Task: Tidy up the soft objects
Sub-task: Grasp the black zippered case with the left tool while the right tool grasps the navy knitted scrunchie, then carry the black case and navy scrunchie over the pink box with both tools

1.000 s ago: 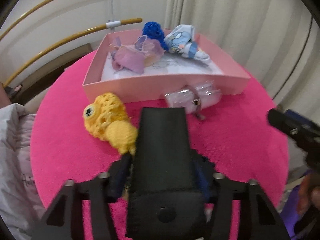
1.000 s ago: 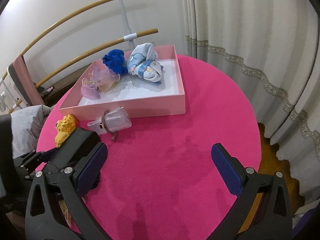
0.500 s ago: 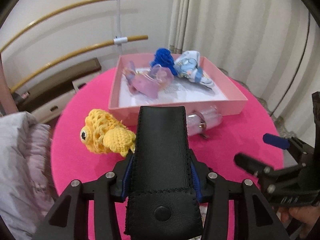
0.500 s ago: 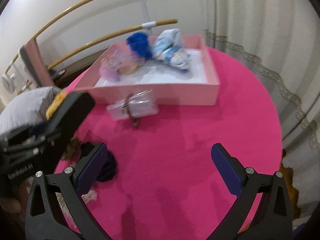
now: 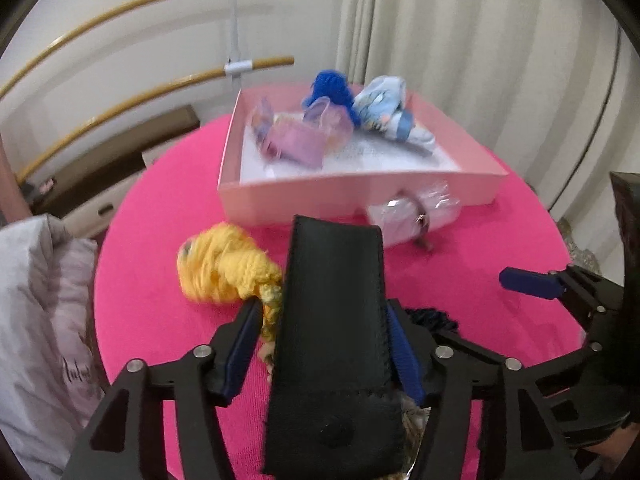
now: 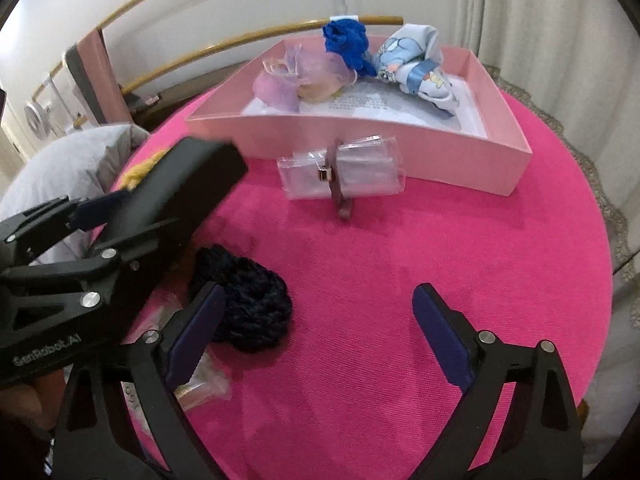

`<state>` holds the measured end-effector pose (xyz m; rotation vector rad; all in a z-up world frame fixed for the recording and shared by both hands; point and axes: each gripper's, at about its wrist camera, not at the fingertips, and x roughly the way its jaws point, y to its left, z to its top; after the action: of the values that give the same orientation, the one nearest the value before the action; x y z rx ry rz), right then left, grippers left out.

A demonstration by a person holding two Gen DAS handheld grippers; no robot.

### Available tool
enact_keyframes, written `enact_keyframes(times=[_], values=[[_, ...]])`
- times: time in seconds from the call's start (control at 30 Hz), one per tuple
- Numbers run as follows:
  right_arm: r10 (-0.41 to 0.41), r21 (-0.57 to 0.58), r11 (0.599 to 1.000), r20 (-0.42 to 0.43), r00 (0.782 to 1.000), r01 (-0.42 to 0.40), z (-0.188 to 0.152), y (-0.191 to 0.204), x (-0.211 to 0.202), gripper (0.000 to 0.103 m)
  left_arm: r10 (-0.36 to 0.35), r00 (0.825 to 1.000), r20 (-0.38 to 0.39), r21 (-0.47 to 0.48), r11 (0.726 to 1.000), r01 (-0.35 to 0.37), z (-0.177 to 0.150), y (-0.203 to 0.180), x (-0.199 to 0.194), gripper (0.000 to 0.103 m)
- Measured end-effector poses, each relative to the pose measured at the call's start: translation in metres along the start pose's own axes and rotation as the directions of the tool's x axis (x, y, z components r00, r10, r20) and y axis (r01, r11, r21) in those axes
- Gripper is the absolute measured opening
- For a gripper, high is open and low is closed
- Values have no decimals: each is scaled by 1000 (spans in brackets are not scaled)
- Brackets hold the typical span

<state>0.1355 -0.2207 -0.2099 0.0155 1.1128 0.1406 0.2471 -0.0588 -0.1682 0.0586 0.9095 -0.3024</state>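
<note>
My left gripper (image 5: pixel 326 320) is shut on a black leather case (image 5: pixel 334 320) and holds it above the pink table; it also shows in the right wrist view (image 6: pixel 176 200). A yellow crochet toy (image 5: pixel 224 266) lies just left of it. My right gripper (image 6: pixel 316 320) is open and empty, low over the table, its left finger beside a dark navy crochet piece (image 6: pixel 248 304). A clear wrapped packet with a clasp (image 6: pixel 344 172) lies against the front wall of the pink box (image 6: pixel 400 136). The box holds a blue scrunchie (image 6: pixel 346 42), a light blue cloth bundle (image 6: pixel 416 64) and a lilac pouch (image 6: pixel 296 80).
The round table (image 6: pixel 460 240) has a pink cloth and drops off at the right near the curtain (image 6: pixel 540 12). A grey pillow (image 5: pixel 44 320) lies left of the table. A crinkled clear wrapper (image 6: pixel 200 384) sits at the near left edge. Wooden rails (image 5: pixel 120 92) stand behind.
My left gripper with the case has moved slightly forward and down beside the yellow toy. My right gripper has moved in lower, bringing the navy crochet piece close to its left finger.
</note>
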Motion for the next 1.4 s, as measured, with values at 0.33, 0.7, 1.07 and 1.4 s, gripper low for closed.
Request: enact_keyframes(times=[0.33, 0.7, 1.07, 1.4], values=[[22, -55, 998, -30, 999, -24, 1, 10, 13, 89, -34, 999, -18, -16, 999, 33, -6, 5, -8, 50], [15, -81, 997, 2, 1000, -15, -1, 14, 5, 17, -72, 997, 27, -65, 995, 74, -2, 15, -32, 41], [-16, -39, 999, 7, 1000, 17, -4, -4, 0, 19, -75, 997, -25, -74, 995, 73, -11, 9, -22, 56], [6, -47, 999, 12, 1000, -5, -3, 2, 2, 12, -75, 997, -2, -45, 996, 75, -9, -2, -26, 40]])
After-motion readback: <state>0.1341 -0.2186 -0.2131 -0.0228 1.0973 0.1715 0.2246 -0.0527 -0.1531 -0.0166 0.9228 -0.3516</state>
